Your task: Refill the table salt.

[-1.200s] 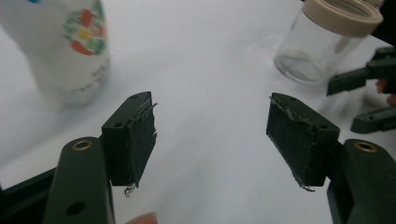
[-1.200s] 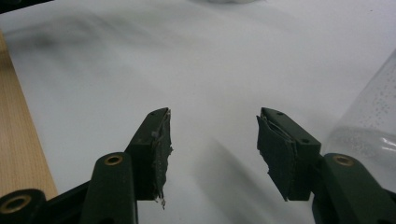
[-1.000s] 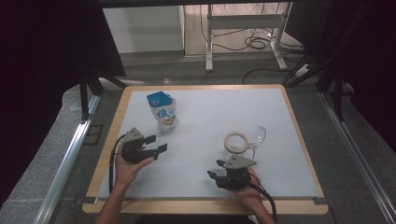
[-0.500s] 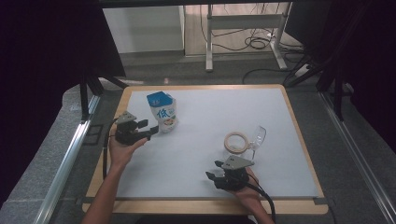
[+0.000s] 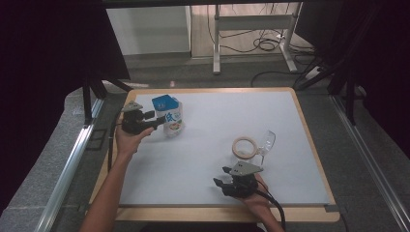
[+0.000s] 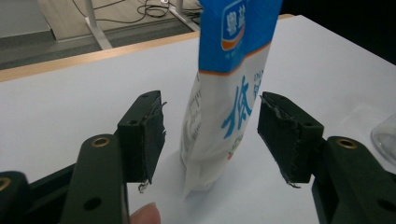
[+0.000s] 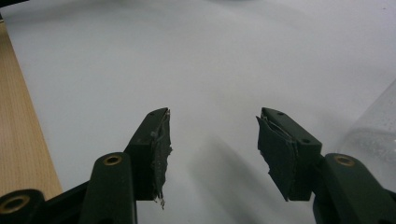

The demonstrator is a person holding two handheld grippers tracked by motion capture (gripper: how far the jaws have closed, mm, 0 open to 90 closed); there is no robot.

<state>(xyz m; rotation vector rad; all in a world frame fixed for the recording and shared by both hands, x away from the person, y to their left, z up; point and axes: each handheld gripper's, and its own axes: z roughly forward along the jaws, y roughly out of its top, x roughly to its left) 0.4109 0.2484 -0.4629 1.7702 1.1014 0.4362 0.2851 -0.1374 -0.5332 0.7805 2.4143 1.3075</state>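
A blue and white carton (image 5: 169, 116) stands upright at the back left of the white mat. My left gripper (image 5: 157, 123) sits level just left of it, pointing at it. In the left gripper view the carton (image 6: 229, 93) rises in the gap between the two pads (image 6: 144, 130), and neither pad touches it. These jaws have just been closing a little, and the left gripper (image 6: 212, 112) is open. My right gripper (image 5: 218, 182) rests near the front edge, and the right gripper (image 7: 212, 126) is open over bare mat with nothing between its jaws.
A roll of tape (image 5: 244, 147) lies flat right of centre, with a clear stemmed glass (image 5: 266, 141) beside it. The glass (image 7: 378, 126) shows blurred at the right of the right gripper view. A wooden rim (image 5: 309, 145) frames the mat.
My left hand has moved away from the front toward the back left, up to the carton, and the carton now stands between its jaws. The right hand has stayed in place.
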